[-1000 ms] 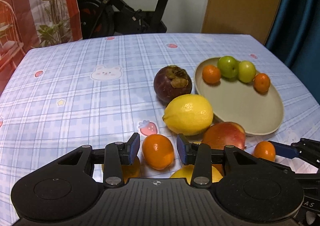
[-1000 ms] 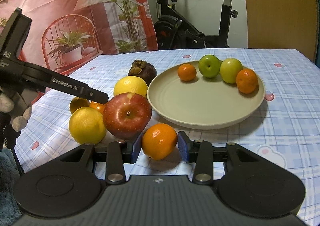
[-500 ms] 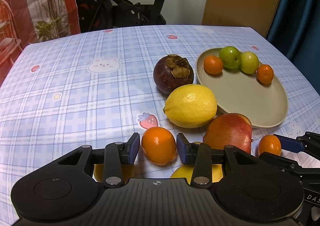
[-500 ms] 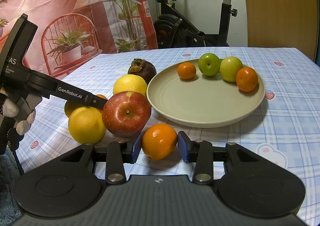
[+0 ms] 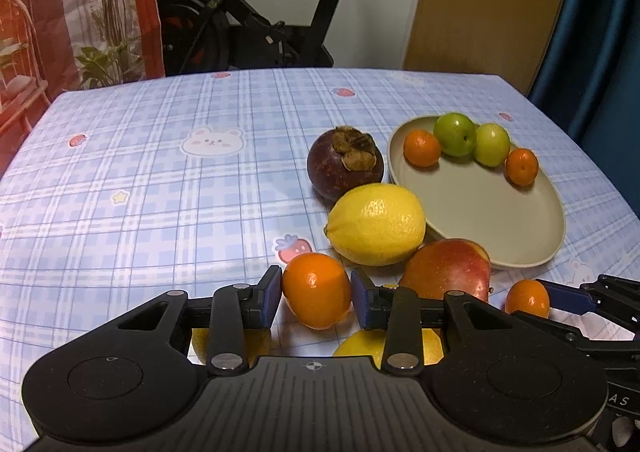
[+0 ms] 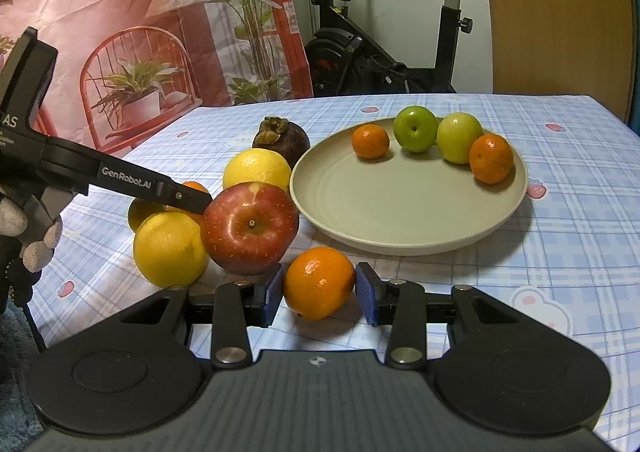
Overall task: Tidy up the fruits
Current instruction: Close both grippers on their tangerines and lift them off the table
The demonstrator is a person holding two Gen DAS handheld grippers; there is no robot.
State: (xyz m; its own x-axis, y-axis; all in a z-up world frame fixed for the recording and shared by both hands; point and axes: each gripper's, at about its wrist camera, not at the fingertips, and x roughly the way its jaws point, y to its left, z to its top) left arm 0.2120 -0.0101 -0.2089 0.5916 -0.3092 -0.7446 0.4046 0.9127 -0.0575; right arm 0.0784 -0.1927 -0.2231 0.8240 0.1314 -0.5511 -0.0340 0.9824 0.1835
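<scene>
**Kid:** Since your plate is round and tan (image 6: 408, 219), how many fruits sit on it?

**Helper:** Four. You have two small orange mandarins (image 6: 370, 140) and two little green apples (image 6: 415, 128) along its far side. Most of the plate is bare.

**Kid:** What is in your left gripper (image 5: 317, 296)?

**Helper:** Your left fingers (image 5: 271, 294) are closed on a small orange kumquat (image 5: 316, 290). I think it is just off the surface, but I cannot tell for sure.

**Kid:** And your right gripper (image 6: 319, 294)?

**Helper:** Its blue fingers (image 6: 366, 294) sit on both sides of a round orange tangerine (image 6: 319, 282), touching it or nearly so. I cannot tell if you squeeze it yet. It looks to rest on the checked blue surface (image 6: 560, 252), just beside the plate.

**Kid:** What is left?

**Helper:** Lots. The big red apple (image 6: 250, 228), two yellow lemons (image 6: 256, 169), a dark purple mangosteen (image 5: 345, 163) and another small yellowish fruit, mostly hidden, all wait beside the plate. I'd say you are less than halfway.
</scene>
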